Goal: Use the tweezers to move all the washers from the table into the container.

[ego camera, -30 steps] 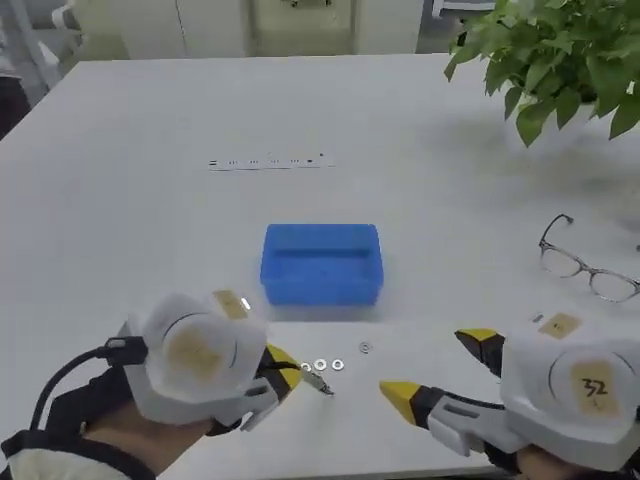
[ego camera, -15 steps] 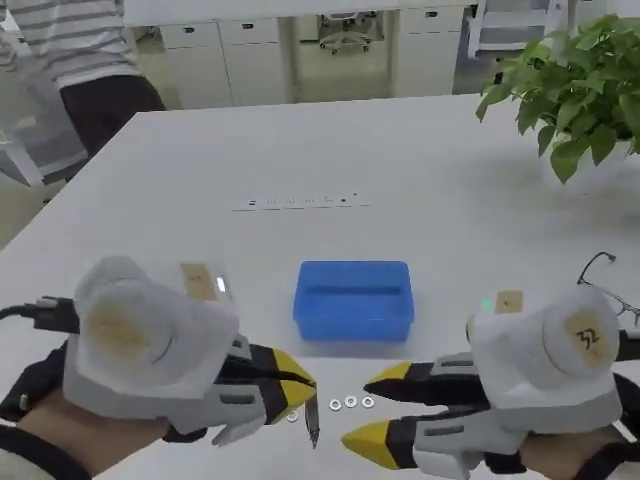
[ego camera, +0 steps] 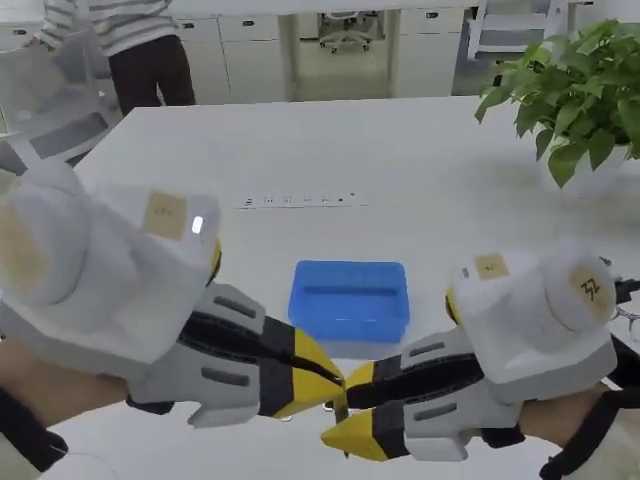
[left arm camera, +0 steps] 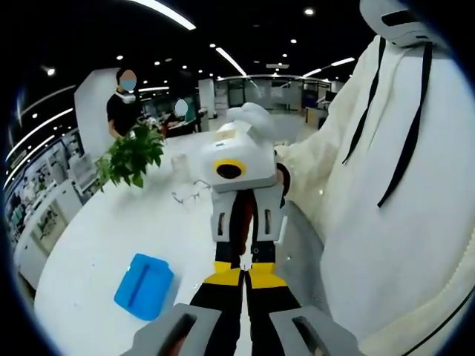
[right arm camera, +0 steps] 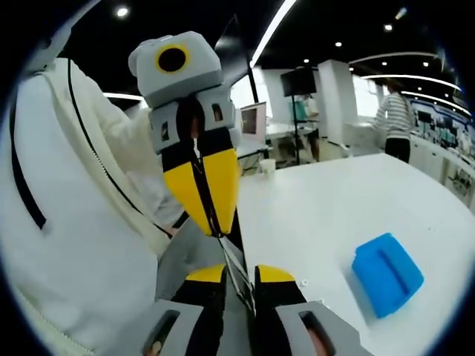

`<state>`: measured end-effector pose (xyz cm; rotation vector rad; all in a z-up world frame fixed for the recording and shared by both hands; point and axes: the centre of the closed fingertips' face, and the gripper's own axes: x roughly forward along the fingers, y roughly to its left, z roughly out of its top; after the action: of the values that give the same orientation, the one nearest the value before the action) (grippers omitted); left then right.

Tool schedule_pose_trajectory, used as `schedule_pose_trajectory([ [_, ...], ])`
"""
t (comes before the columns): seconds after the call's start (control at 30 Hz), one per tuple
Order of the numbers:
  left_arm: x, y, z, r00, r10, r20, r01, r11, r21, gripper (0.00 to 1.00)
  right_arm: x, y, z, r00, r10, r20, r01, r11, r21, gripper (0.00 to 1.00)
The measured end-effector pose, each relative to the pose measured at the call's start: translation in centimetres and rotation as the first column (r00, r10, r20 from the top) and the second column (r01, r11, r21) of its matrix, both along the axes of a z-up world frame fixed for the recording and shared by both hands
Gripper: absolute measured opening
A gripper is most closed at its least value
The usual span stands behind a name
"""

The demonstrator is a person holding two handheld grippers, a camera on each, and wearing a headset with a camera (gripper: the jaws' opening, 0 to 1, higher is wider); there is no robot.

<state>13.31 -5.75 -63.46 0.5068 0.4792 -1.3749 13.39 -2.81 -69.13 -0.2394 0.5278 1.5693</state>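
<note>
In the head view both grippers are raised close to the camera and meet tip to tip, the left gripper (ego camera: pixel 335 378) facing the right gripper (ego camera: pixel 338 410). They hide the washers on the white table (ego camera: pixel 450 180). The blue container (ego camera: pixel 350 298) sits just beyond them. In the right gripper view the thin metal tweezers (right arm camera: pixel 239 283) run from the shut yellow jaws of the left gripper (right arm camera: pixel 215 228) down between the jaws of the right gripper (right arm camera: pixel 239 273), which are closed against them. One small washer (right arm camera: pixel 303 282) lies on the table short of the container (right arm camera: pixel 386 274).
A potted plant (ego camera: pixel 570 90) stands at the table's far right. Spectacles (left arm camera: pixel 191 194) lie near it. A printed strip (ego camera: pixel 298 200) lies beyond the container. A person (ego camera: pixel 140 50) stands past the table's far left edge. My own pale jacket (left arm camera: pixel 401 193) is close behind the grippers.
Both grippers have risen toward the camera and come together. The right gripper, open half a second ago, has closed on the tweezers held by the left. The washers are now covered.
</note>
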Motion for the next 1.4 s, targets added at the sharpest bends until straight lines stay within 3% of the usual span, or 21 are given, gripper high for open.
schedule_pose_trajectory([
  [0.17,0.0,0.5,-0.2,1.000,-0.003,-0.002,0.003,1.000,0.002,0.00,-0.2,0.4,-0.3,1.000,0.010,-0.001,-0.010,1.000,-0.008,0.06],
  [0.27,0.4,0.8,-0.5,0.999,0.041,0.004,-0.041,0.999,-0.014,0.00,0.0,0.8,-0.6,0.998,0.009,0.056,-0.008,1.000,-0.017,0.04],
  [0.3,0.7,0.9,-0.5,0.998,0.065,0.025,-0.064,0.998,-0.028,0.00,0.0,1.0,-0.7,0.998,0.008,0.062,-0.007,1.000,-0.014,0.03],
  [0.33,1.3,1.0,-0.5,0.993,0.108,0.041,-0.106,0.993,-0.055,0.00,0.2,1.2,-0.7,0.998,0.000,0.067,0.001,1.000,-0.005,0.03],
  [0.4,1.6,1.2,-0.5,0.987,0.157,0.027,-0.154,0.983,-0.101,0.00,0.5,1.6,-0.7,0.998,-0.018,0.060,0.017,1.000,0.007,0.02],
  [0.47,2.4,2.0,-0.2,0.967,0.254,-0.001,-0.250,0.952,-0.178,0.08,1.2,1.9,-0.7,0.997,-0.053,0.047,0.052,0.998,0.025,0.02],
  [0.57,4.2,4.4,-0.6,0.905,0.425,-0.004,-0.413,0.877,-0.247,0.24,2.4,2.4,-0.9,0.993,-0.107,0.051,0.105,0.994,0.043,0.02],
  [0.63,5.6,7.3,-1.8,0.814,0.580,0.003,-0.558,0.784,-0.273,0.29,3.5,2.6,-1.4,0.987,-0.149,0.058,0.146,0.988,0.054,0.02],
  [0.7,6.2,9.1,-2.5,0.748,0.664,0.016,-0.632,0.718,-0.292,0.37,4.1,2.9,-1.8,0.985,-0.163,0.052,0.160,0.985,0.064,0.01],
  [0.73,6.5,10.6,-3.2,0.691,0.723,0.021,-0.687,0.665,-0.292,0.40,4.6,3.0,-1.9,0.982,-0.180,0.050,0.177,0.982,0.070,0.01],
  [0.8,7.0,12.8,-3.9,0.597,0.801,0.049,-0.757,0.583,-0.294,0.50,5.5,3.5,-2.0,0.977,-0.209,0.050,0.203,0.974,0.100,0.01],
  [0.87,7.1,14.9,-4.9,0.523,0.840,0.144,-0.797,0.542,-0.268,0.62,6.3,4.0,-2.2,0.973,-0.225,0.055,0.217,0.969,0.119,0.01],
  [0.9,7.0,15.4,-5.6,0.502,0.854,0.135,-0.816,0.519,-0.254,0.65,6.7,4.3,-2.5,0.971,-0.228,0.072,0.218,0.969,0.117,0.01],
  [0.97,7.0,16.3,-7.0,0.444,0.890,0.106,-0.852,0.456,-0.259,0.68,7.1,4.7,-3.1,0.969,-0.232,0.084,0.223,0.969,0.110,0.01],
  [1.0,7.2,16.6,-7.8,0.415,0.907,0.068,-0.867,0.417,-0.273,0.71,7.4,4.9,-3.5,0.969,-0.234,0.080,0.225,0.969,0.106,0.02],
  [1.03,7.3,16.7,-8.3,0.398,0.916,0.048,-0.876,0.395,-0.278,0.76,7.6,5.1,-3.7,0.968,-0.241,0.074,0.232,0.967,0.107,0.02],
  [1.1,7.7,17.4,-9.6,0.341,0.940,0.013,-0.908,0.333,-0.253,0.83,8.3,5.2,-4.3,0.965,-0.254,0.067,0.246,0.963,0.111,0.02],
  [1.13,7.9,17.6,-10.1,0.323,0.946,0.005,-0.919,0.315,-0.236,0.84,8.5,5.3,-4.8,0.964,-0.260,0.063,0.252,0.962,0.108,0.02],
  [1.2,8.4,18.1,-10.2,0.294,0.955,0.043,-0.921,0.296,-0.253,0.84,8.8,5.5,-5.5,0.963,-0.262,0.060,0.256,0.962,0.099,0.02],
  [1.27,8.7,18.4,-10.5,0.280,0.957,0.075,-0.923,0.289,-0.252,0.85,8.9,5.7,-6.0,0.964,-0.261,0.056,0.255,0.963,0.089,0.02],
  [1.4,9.3,18.1,-11.9,0.292,0.952,0.087,-0.928,0.305,-0.212,0.89,9.2,6.1,-6.5,0.959,-0.277,0.054,0.271,0.958,0.096,0.02],
])
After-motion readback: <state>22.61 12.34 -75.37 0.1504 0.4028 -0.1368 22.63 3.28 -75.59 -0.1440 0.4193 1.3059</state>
